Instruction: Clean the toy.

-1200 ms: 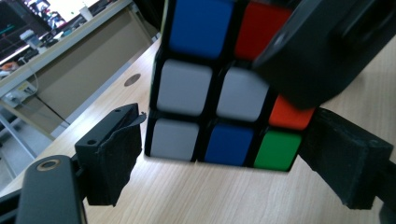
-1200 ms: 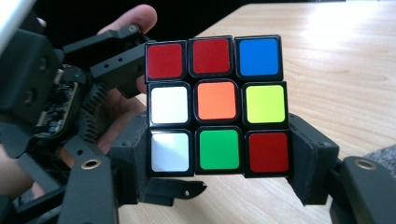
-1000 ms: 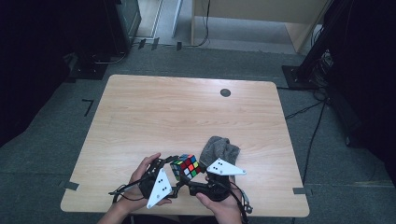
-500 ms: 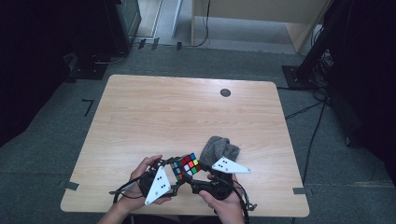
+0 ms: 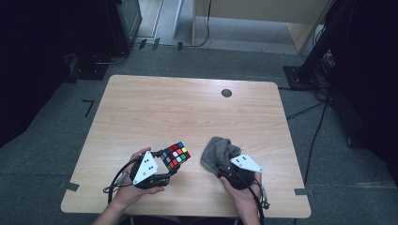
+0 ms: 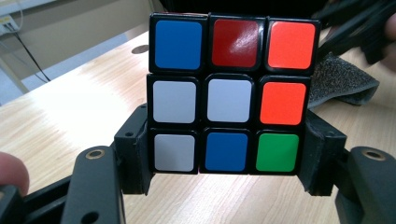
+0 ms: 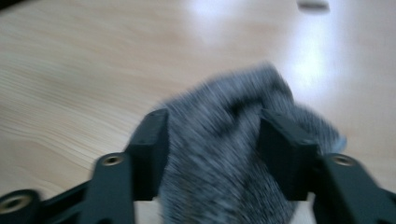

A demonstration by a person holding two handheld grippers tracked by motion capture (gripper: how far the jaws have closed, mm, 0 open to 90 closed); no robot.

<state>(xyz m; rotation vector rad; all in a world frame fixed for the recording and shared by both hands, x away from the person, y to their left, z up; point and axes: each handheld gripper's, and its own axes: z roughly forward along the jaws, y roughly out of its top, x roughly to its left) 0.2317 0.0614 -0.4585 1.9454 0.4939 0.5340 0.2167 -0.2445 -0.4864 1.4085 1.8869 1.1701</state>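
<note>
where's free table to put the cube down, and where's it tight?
Free: the whole far half of the table, bare but for the small dark disc near the far edge, plus the near-left corner. Tight: the near edge, where the left gripper holds the cube and the right gripper clamps the grey cloth.

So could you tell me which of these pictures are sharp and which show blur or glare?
Left gripper view: sharp, with glare on the dark red sticker of the cube. Right gripper view: the grey cloth is smeared by motion blur, and a bright glare patch lies on the table. High view: evenly lit table, dark surroundings.
</note>
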